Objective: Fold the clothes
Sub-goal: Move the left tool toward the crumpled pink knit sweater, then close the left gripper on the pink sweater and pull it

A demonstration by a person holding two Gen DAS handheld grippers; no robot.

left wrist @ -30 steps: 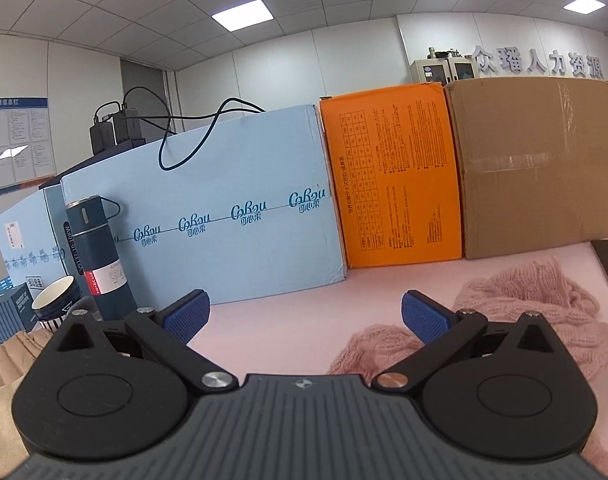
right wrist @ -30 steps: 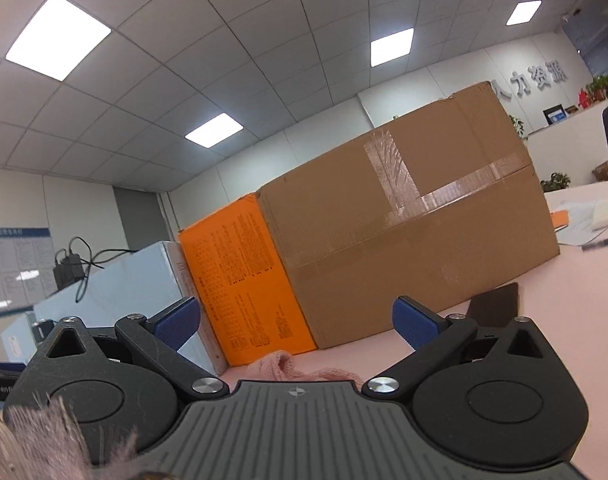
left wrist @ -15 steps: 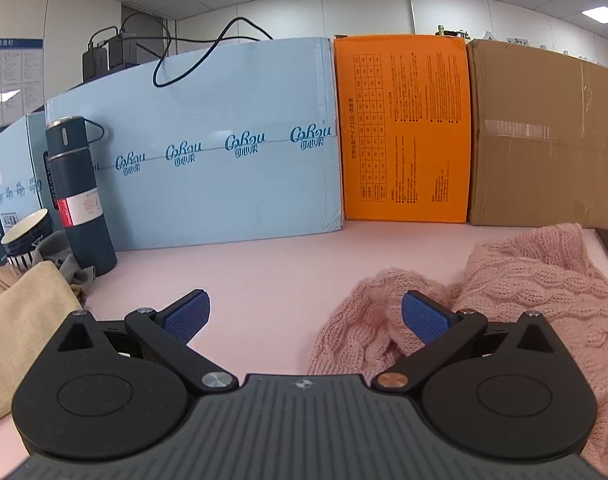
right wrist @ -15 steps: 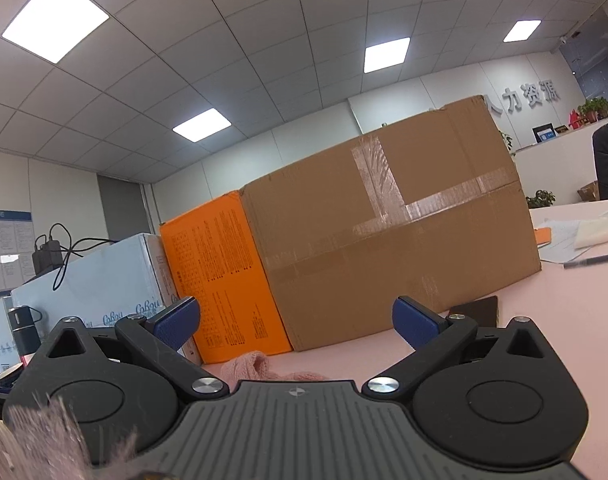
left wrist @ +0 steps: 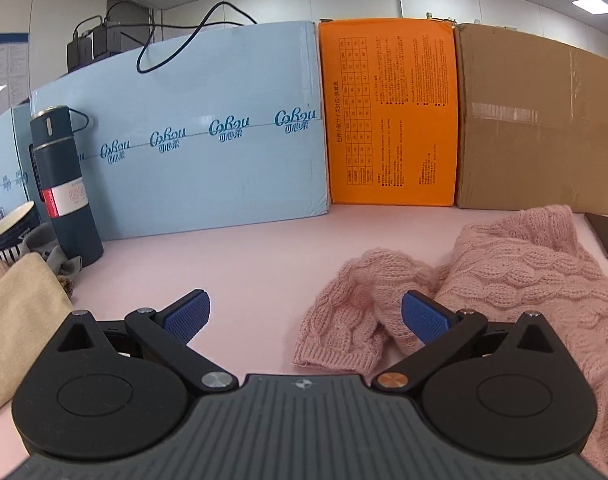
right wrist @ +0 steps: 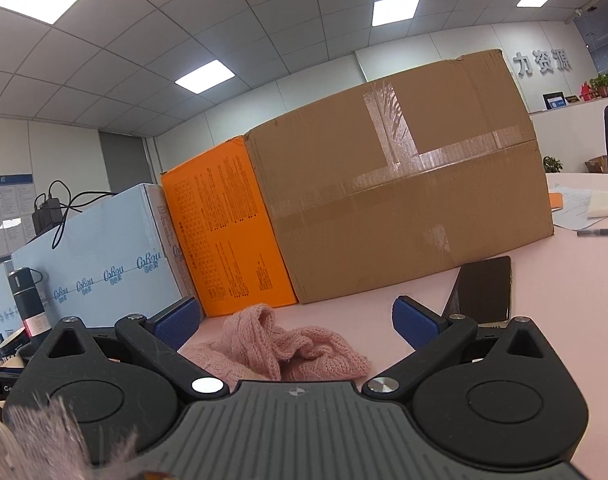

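Pink knitted sweater (left wrist: 516, 276) is lying crumpled on the pale pink table (left wrist: 239, 256), filling the lower right of the left wrist view and sitting low at centre in the right wrist view (right wrist: 279, 348). No fold is showing yet; judging by the bunched sleeve and rumpled body, the work is only beginning, with spreading flat and every fold left to do. The left gripper (left wrist: 306, 314) is hanging low over the table with jaws spread wide and gripping nothing, its right pad just at the sleeve. The right gripper (right wrist: 295, 320) is also gaping wide and empty, pointing over the heap toward the brown carton (right wrist: 400, 200). At far left a striped cup (left wrist: 11, 232) is standing beside a dark flask (left wrist: 63, 184); its contents cannot be made out. A beige cloth (left wrist: 19, 320) is lying near them.
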